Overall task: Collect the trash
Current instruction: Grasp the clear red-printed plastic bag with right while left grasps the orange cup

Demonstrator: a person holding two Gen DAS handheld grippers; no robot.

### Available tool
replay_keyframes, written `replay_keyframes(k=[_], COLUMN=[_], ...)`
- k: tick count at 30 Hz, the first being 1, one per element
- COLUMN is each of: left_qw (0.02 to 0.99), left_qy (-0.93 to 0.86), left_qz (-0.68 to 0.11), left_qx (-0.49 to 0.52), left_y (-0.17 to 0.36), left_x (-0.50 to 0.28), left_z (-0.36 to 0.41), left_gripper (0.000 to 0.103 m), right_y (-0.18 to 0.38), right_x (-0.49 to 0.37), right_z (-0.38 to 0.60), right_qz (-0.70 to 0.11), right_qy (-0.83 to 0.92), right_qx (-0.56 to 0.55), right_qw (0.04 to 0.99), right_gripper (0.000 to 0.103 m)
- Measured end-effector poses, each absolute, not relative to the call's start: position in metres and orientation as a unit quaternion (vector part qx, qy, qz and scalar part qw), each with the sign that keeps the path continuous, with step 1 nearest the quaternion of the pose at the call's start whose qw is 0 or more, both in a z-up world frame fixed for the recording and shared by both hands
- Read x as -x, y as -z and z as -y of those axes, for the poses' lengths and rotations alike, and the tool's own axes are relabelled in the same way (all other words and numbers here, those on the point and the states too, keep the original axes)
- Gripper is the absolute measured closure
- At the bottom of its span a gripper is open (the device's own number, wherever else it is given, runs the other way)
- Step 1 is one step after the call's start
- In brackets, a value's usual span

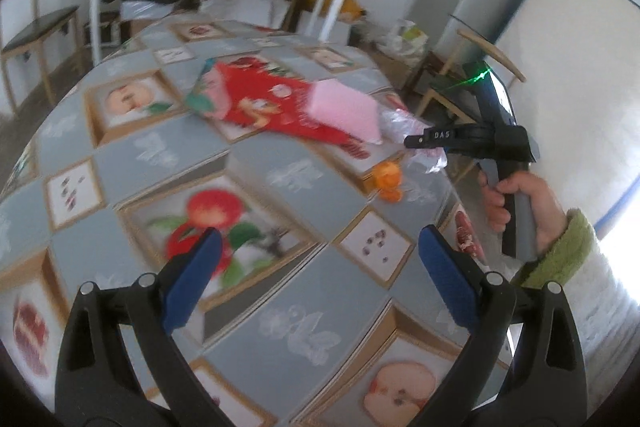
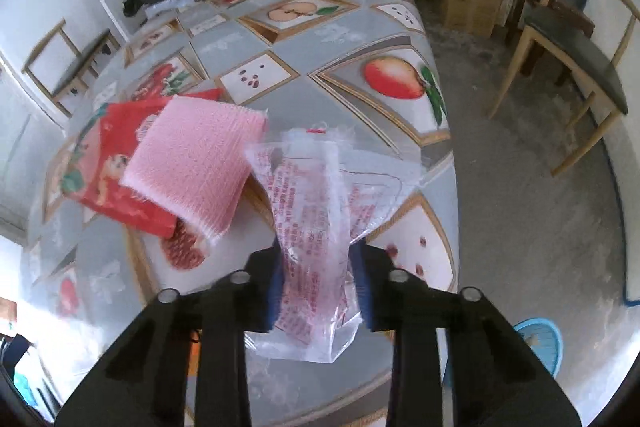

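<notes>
Right gripper (image 2: 318,285) pinches one clear wrapper (image 2: 316,227) (one orange peel (image 1: 389,181) nearby)

The left tongs (image 1: 320,267) stood wide apart, blue pads (image 1: 192,279) facing inward with nothing between them, and were angled downward over the bench (image 1: 280,327). The right tongs (image 2: 318,291) were pitched more steeply downward, and the blue pads (image 2: 276,291) were closed onto a clear printed wrapper (image 2: 316,223), which was pinched between them and crumpled at the grip. In the left wrist view, the right tongs (image 1: 412,141) appeared side-on, their black fingers (image 1: 436,138) drawn together and level in that view. The right hand (image 1: 516,203) was wrapped around the grey handle below, fingers curled at the front. A green cuff (image 1: 560,255) covered the wrist.
</notes>
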State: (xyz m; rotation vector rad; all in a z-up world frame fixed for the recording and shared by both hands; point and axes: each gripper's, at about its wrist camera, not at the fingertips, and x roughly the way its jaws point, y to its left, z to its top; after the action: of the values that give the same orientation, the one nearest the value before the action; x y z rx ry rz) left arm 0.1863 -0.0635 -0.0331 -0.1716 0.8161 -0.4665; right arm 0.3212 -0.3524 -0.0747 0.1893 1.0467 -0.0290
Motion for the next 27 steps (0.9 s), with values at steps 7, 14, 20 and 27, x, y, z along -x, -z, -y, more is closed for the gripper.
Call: replay_keyframes(k=[7, 14, 20, 27], left_qw=[0.866, 0.842, 0.831, 0.830], left_qy=[0.303, 0.323, 0.308, 0.288], left_qz=[-0.388, -0.426, -0.462, -0.476], left_qx=[0.084, 0.068, 0.034, -0.024], left_y=[0.031, 0.048, 0.069, 0.080], left_x=[-0.223, -0.260, -0.280, -0.285], left_z=[0.102, 0.147, 0.177, 0.203], left_gripper=[0.009, 0.009, 0.036, 0.056], right_y=[0.057, 0.057, 0.055, 0.055], right_x=[-0.270, -0.218, -0.196, -0.190], right_z=[0.373, 0.381, 0.383, 0.389], right_qz=[-0.465, -0.454, -0.445, -0.436], right_qy=[0.012, -0.001, 0.005, 0.006], right_qx=[-0.147, -0.194, -0.197, -0.205], right_qw=[0.873, 0.870, 0.874, 0.876], right_gripper=[0.084, 0.084, 0.084, 0.084])
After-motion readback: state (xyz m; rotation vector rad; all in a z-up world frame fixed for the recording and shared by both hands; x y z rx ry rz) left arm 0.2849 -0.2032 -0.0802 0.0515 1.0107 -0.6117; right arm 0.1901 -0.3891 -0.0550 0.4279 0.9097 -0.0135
